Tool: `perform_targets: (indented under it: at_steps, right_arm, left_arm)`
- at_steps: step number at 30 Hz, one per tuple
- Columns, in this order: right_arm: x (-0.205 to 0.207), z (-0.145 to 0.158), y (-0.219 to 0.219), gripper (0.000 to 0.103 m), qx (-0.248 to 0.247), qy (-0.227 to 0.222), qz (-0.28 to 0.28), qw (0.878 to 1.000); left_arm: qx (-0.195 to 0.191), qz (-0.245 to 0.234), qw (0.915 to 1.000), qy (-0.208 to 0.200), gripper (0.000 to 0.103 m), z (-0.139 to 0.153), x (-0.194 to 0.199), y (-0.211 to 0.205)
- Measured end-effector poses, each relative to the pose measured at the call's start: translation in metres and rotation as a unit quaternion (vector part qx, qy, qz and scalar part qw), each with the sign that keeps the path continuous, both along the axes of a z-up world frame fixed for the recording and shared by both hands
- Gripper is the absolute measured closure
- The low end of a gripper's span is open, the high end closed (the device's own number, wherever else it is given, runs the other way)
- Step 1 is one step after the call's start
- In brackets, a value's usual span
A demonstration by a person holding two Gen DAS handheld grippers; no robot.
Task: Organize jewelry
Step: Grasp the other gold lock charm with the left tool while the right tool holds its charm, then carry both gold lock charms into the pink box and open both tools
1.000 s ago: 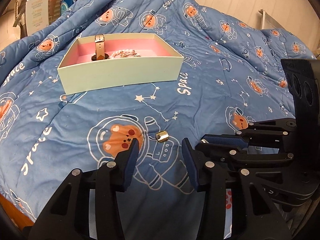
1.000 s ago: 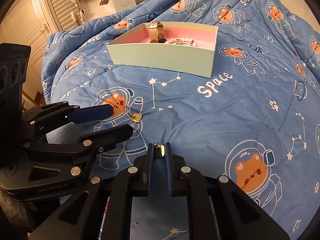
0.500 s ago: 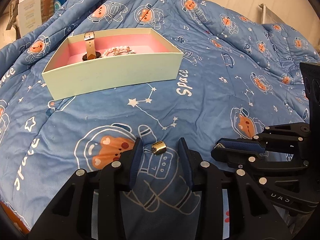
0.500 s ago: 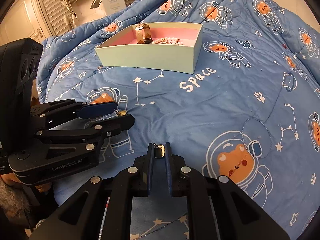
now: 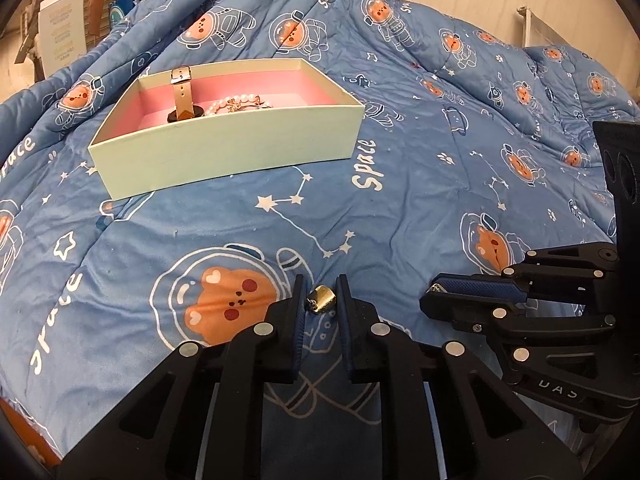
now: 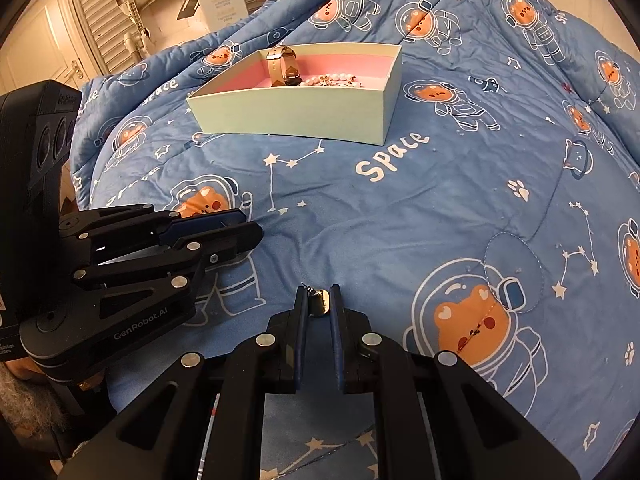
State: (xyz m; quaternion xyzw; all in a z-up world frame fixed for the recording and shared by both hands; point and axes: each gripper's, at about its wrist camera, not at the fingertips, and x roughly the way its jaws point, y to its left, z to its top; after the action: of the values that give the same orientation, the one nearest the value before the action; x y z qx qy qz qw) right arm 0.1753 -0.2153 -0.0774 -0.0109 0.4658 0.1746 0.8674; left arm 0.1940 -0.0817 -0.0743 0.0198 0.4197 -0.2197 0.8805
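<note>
Gold earring (image 5: 321,299), loose on the bed earlier, is now pinched by the just-closed left tool (image 5: 320,300), its post pointing left.

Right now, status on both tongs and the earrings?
Left tongs just closed on a gold earring. Right tongs clamp the other earring. Box ahead, path clear.

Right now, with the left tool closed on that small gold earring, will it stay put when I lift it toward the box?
Probably, with care. The gold earring looks tiny and glossy, pinched only at the left tool tips, so it could slip or twist. It likely weighs almost nothing, so a slow lift should do. It sits on a soft quilt, so a drop would hardly harm it but might hide it in a fold.
</note>
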Motion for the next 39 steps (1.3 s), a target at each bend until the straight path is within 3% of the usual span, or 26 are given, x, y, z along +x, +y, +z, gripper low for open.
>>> perform_targets:
  at_steps: [22, 39]
  right_arm:
    - [0.001, 0.0, 0.001, 0.092, 0.006, 0.003, -0.001, 1.0]
    - [0.01, 0.015, 0.018, 0.092, 0.05, 0.011, 0.034, 0.998]
  left_arm:
    - [-0.038, 0.026, 0.9989, -0.004, 0.088, 0.012, -0.016, 0.024]
    - [-0.053, 0.044, 0.9976, -0.007, 0.088, 0.028, -0.014, 0.047]
